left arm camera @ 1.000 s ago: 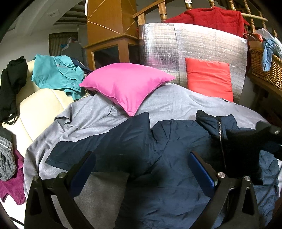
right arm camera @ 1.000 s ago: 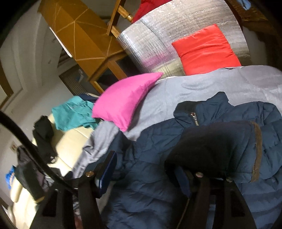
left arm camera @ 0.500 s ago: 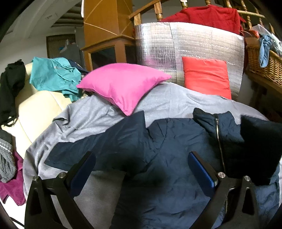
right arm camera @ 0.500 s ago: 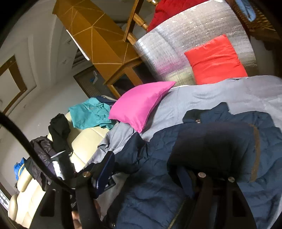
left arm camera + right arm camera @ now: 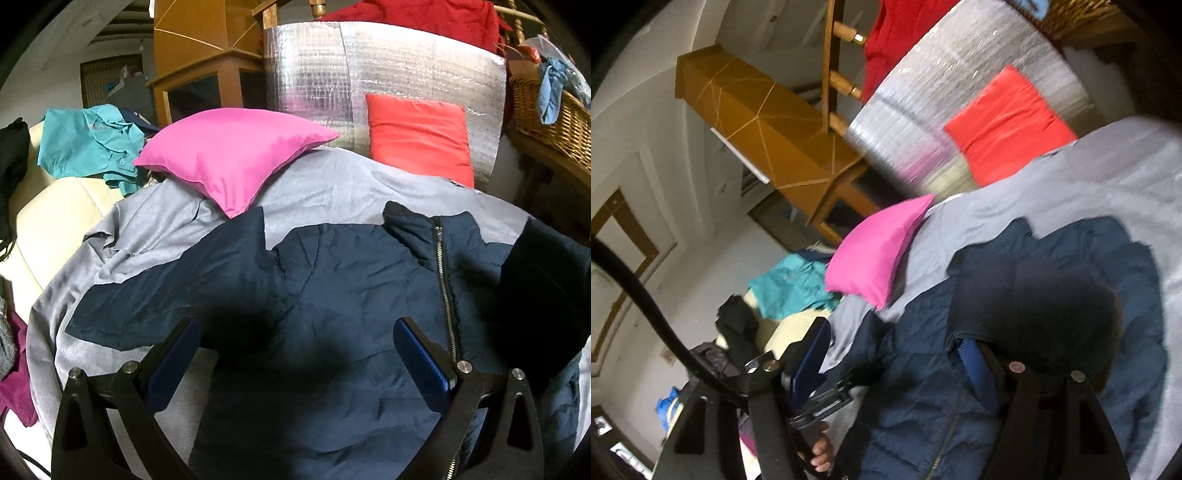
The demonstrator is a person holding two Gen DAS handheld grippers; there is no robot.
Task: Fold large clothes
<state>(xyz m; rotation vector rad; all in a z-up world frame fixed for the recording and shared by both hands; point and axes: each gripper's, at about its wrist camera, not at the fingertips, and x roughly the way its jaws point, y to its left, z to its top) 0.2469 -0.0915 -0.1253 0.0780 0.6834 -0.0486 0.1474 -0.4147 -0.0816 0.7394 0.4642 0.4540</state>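
The navy jacket (image 5: 332,295) lies spread on the grey bedsheet (image 5: 332,184), zip up. A sleeve fold drapes over the right claw (image 5: 894,369), whose jaws are opening to drop it across the body. The left claw (image 5: 295,362) hovers apart, empty; next comes smoothing that fold.

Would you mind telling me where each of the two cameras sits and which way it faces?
Left wrist: on the left gripper, looking down over the navy jacket toward the pink pillow; its open fingers show.
Right wrist: on the right gripper, rolled sideways over the jacket; a sleeve drapes its right finger; fingertips show below.
Shared: jacket, pink pillow, red cushion, silver sheet.
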